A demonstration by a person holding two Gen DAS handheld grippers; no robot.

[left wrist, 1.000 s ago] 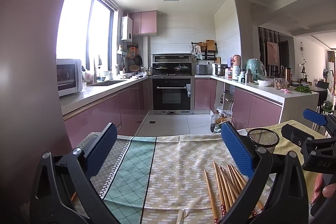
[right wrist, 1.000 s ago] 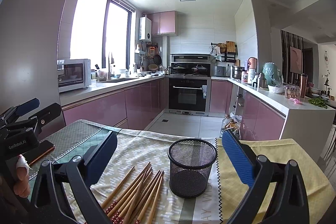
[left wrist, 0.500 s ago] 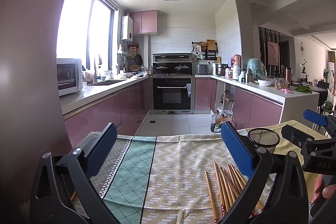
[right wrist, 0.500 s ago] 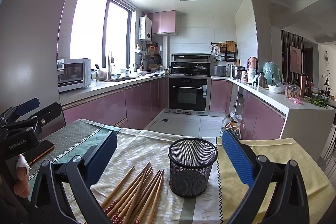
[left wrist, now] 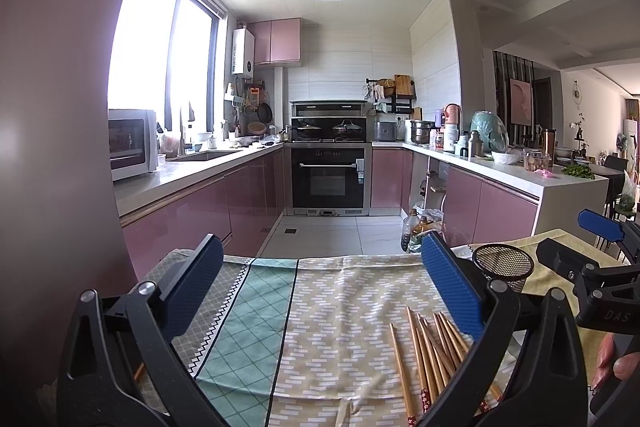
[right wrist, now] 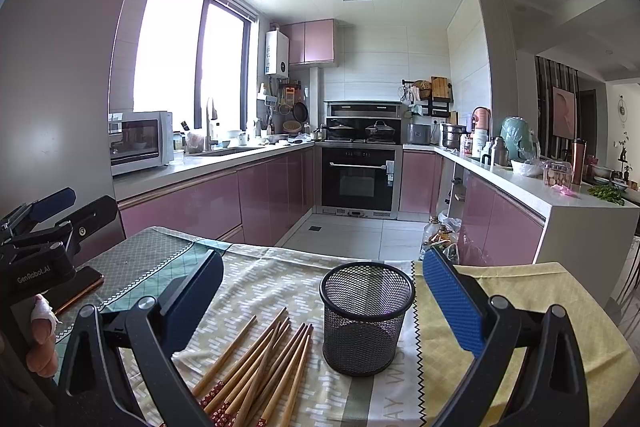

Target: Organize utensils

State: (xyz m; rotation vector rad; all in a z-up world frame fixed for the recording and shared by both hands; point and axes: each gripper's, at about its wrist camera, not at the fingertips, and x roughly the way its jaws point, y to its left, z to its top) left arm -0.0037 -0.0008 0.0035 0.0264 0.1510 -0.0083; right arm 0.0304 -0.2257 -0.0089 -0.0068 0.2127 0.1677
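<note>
Chopsticks (right wrist: 256, 367) are seen lying loose in a fanned bundle on the patterned tablecloth (right wrist: 272, 279), in the lower centre of the right wrist frame, their decorated ends toward the bottom edge. At the far left of that frame the left gripper (right wrist: 52, 215) is held over the cloth by a hand (right wrist: 40, 343) with a bandaged finger; its jaws are spread and nothing is held. Just right of the chopsticks a black mesh cup (right wrist: 366, 315) stands upright, apart from them. The right gripper (right wrist: 320, 303) is spread wide and empty, the cup framed between its blue pads (right wrist: 452, 303). Pink kitchen cabinets (right wrist: 264, 191) are seen behind.
</note>
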